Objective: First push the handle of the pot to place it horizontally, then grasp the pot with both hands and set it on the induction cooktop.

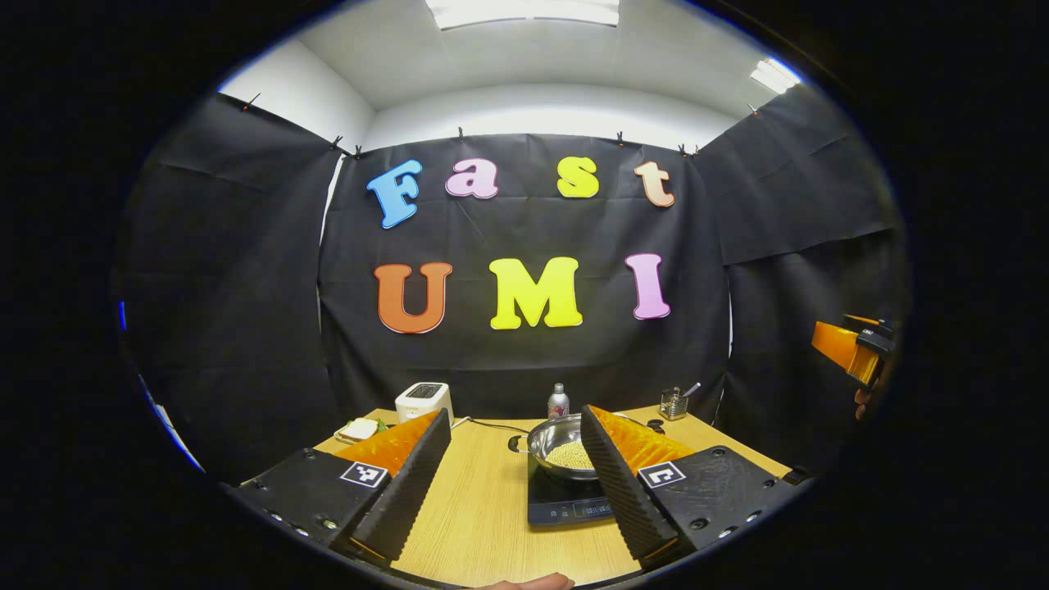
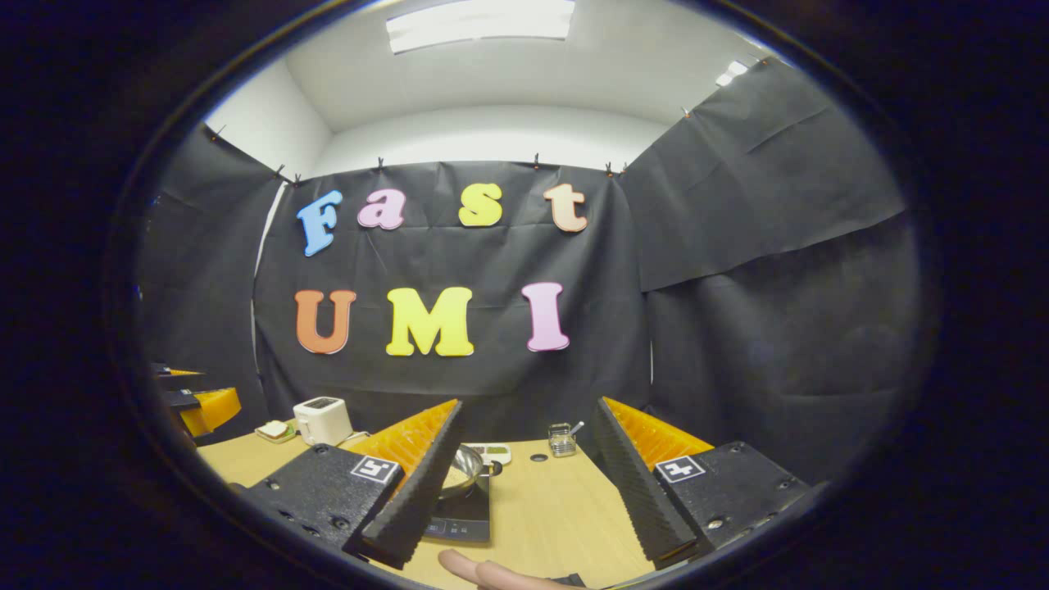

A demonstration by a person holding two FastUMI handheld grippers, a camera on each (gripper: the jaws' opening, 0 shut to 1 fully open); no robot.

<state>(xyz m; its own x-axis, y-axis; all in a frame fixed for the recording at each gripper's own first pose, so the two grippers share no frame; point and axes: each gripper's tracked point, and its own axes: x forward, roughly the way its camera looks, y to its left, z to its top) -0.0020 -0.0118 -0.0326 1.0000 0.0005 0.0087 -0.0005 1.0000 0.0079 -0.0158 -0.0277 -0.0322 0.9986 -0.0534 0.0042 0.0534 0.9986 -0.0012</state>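
A steel pot point(image 1: 557, 447) with pale grains inside sits on the black induction cooktop point(image 1: 561, 504) on the wooden table. A small loop handle point(image 1: 517, 444) sticks out on its left side. My left gripper point(image 1: 516, 414) is open, held back from and above the pot, whose right side is hidden behind the gripper's right finger. In the right gripper view the pot point(image 2: 465, 469) and cooktop point(image 2: 465, 515) lie low and left, partly behind the left finger. My right gripper point(image 2: 530, 403) is open and holds nothing. The right gripper point(image 1: 852, 348) also shows far right, the left gripper point(image 2: 201, 403) far left.
A white toaster point(image 1: 423, 400), a plate of food point(image 1: 358, 429), a small bottle point(image 1: 558, 401) and a utensil holder point(image 1: 674, 403) line the back of the table point(image 1: 483, 516). A cable runs behind the pot. A fingertip point(image 2: 483, 571) shows at the bottom edge.
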